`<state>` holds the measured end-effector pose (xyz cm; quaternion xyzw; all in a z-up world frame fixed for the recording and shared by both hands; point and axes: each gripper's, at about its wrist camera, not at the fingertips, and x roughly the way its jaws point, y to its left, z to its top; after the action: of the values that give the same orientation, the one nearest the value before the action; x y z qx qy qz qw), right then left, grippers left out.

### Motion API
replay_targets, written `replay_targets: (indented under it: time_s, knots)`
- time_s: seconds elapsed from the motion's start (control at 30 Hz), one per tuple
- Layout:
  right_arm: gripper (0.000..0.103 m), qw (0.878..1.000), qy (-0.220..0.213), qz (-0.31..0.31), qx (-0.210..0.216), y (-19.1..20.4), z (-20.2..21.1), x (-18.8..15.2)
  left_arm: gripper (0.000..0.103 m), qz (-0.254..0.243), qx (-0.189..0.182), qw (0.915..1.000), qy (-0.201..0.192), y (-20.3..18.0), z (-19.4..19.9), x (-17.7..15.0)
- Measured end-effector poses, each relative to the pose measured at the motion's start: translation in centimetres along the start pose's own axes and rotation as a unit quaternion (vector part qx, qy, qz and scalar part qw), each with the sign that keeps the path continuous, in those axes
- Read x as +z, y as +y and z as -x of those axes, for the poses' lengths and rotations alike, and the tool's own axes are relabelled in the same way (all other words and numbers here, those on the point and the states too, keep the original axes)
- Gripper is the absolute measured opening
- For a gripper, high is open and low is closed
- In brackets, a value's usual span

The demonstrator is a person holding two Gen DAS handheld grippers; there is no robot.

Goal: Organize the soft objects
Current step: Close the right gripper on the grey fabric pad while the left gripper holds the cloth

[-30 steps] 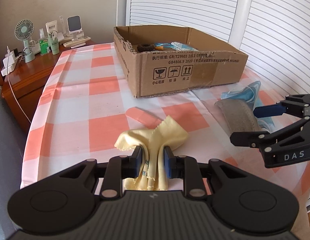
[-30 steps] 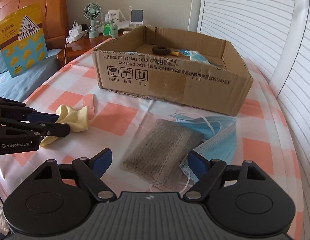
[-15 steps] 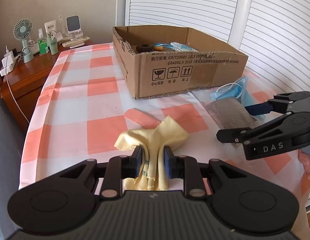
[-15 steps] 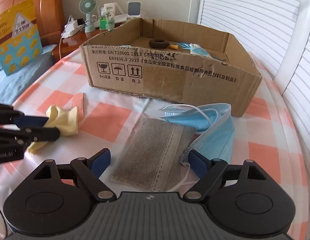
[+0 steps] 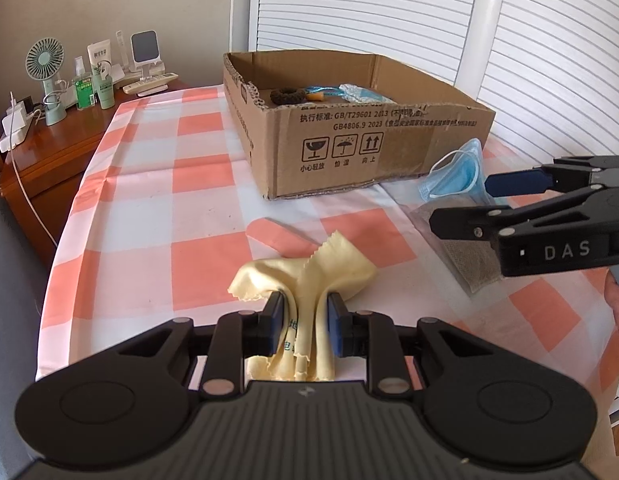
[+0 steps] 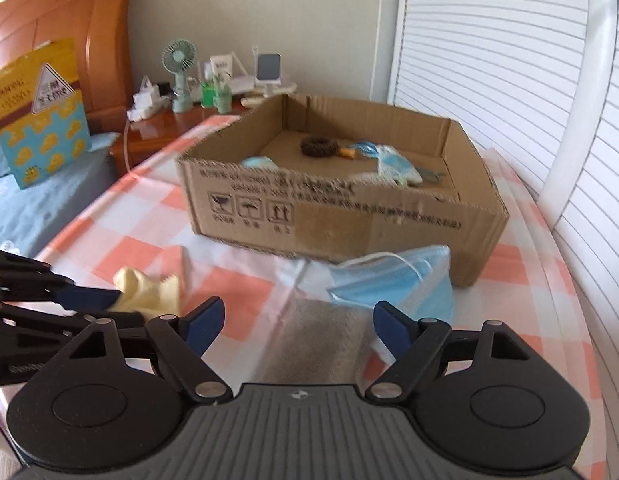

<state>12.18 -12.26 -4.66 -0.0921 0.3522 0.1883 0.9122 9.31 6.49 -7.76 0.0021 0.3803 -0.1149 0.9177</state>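
Yellow cloth [image 5: 305, 276] bunched lengthwise in left claw [image 5: 305, 320] (pinched), pointing boxward.

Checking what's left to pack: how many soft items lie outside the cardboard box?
3: yellow cloth pinched in left gripper; grey fabric pouch and blue face mask before right gripper.

Yellow cloth [image 5: 305, 276], bunched, lower centre of the left view; grey pad [image 6: 325, 340] flat at lower centre; blue mask [image 6: 405, 280] overlapping its far edge.
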Motion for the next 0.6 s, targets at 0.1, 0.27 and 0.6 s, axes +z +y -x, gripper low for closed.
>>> replay_targets:
  time_s: [0.1, 0.27, 0.6]
  knots:
    - [0.086, 1.0, 0.009, 0.013, -0.002, 0.5, -0.7, 0.1, 0.022, -0.001, 0.0, 1.0, 0.0, 0.0, -0.1, 0.0]
    - [0.086, 0.998, 0.051, -0.022, -0.012, -0.8, -2.0, -1.0, 0.022, 0.0, 0.0, 1.0, 0.0, 0.0, 0.0, 0.0]
    - [0.056, 0.998, 0.054, -0.009, -0.019, 0.0, -2.7, -1.3, 0.022, 0.0, -0.011, 0.9999, 0.0, -0.1, 0.0, 0.0]
